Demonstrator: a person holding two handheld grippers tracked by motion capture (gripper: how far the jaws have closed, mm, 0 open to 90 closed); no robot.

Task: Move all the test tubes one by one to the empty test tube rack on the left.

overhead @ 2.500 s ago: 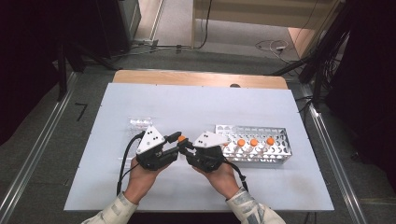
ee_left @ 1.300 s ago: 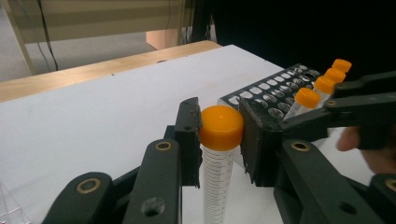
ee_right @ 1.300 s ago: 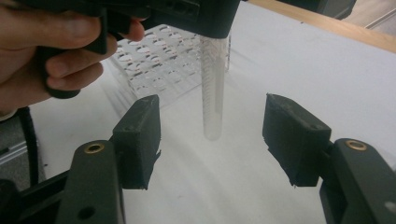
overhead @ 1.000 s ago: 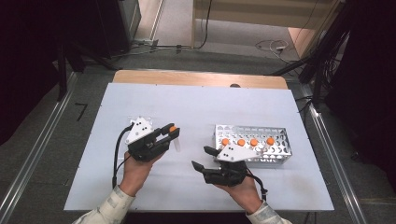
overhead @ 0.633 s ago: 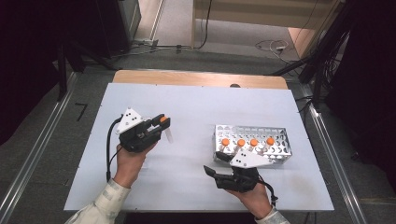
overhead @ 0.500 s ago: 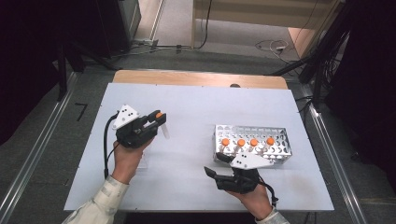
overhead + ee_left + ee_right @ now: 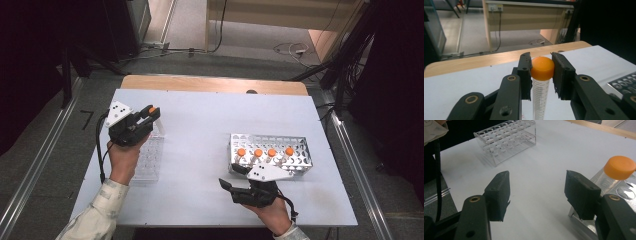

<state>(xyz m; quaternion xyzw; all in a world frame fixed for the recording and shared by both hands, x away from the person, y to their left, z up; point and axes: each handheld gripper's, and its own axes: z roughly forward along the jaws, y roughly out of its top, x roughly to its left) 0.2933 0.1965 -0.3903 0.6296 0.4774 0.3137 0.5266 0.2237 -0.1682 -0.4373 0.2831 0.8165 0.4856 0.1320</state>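
My left gripper [image 7: 150,114] was clamped on the orange cap of a centrifuge tube [image 7: 541,82], above the clear plastic rack [image 7: 149,159] at the table's [image 7: 200,125] left side. The tube hung upright, long axis vertical, cap up, graduated body pointing down between the jaws. My right gripper [image 7: 231,177] sat empty with jaws spread, just beside the metal rack [image 7: 295,142] holding four orange-capped tubes [image 7: 265,152].

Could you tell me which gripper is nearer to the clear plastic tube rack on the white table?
Left. The left gripper, shut on an orange-capped tube, hangs just above the clear plastic tube rack. The right gripper, open, sits far across beside the metal rack.
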